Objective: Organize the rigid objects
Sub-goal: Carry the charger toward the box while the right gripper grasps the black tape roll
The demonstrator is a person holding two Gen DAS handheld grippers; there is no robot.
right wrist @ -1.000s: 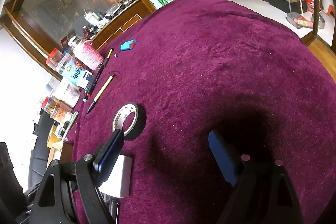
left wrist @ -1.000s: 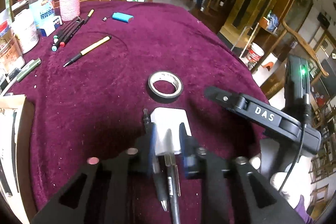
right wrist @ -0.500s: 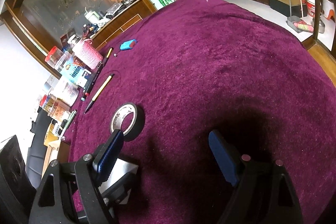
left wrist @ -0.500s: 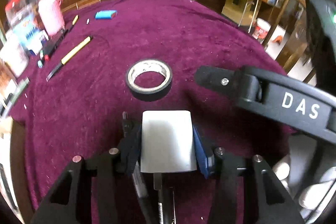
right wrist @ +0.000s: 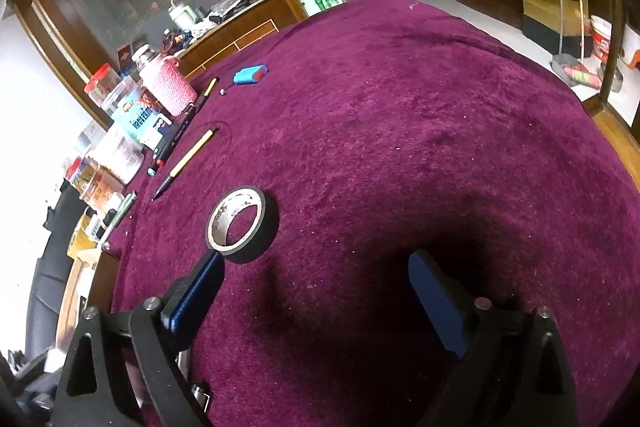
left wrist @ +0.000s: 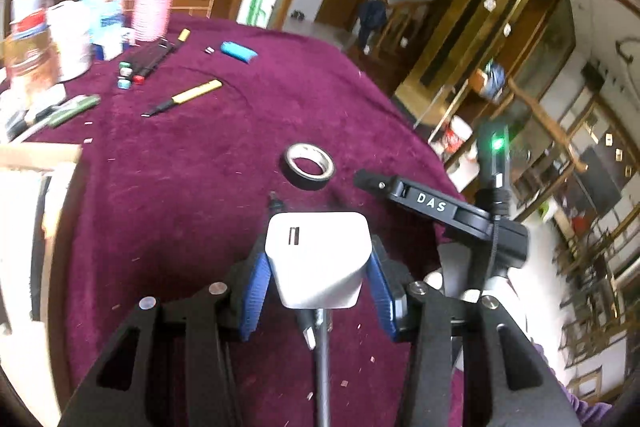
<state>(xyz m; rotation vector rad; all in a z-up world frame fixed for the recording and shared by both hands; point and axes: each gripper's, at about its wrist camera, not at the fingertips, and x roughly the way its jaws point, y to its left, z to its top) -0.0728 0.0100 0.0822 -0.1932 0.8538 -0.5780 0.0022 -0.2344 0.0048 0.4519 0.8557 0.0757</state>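
A white plug adapter [left wrist: 320, 259] is clamped between the blue pads of my left gripper [left wrist: 319, 267], which is shut on it and holds it clear of the purple cloth. Under it lie a grey pen [left wrist: 322, 367] and a black pen tip [left wrist: 275, 201]. A black tape roll [left wrist: 309, 166] lies flat just beyond. In the right wrist view my right gripper [right wrist: 316, 291] hovers low over the cloth, its jaws opening wide with nothing between them. The tape roll [right wrist: 242, 223] sits just past its left pad [right wrist: 200, 287]. One right finger [left wrist: 420, 197] shows beside the adapter.
A yellow pen [left wrist: 188, 97], several markers [left wrist: 148, 63] and a blue case [left wrist: 239, 51] lie far left on the round table [right wrist: 440, 107]. Jars and a pink cup [left wrist: 152, 9] crowd its back left rim. A cardboard box [left wrist: 40, 155] stands left. The table edge drops off at right.
My left gripper has risen with the white adapter, lifting it off the pens and cloth. The right gripper has stayed in place and its jaws stand wider.
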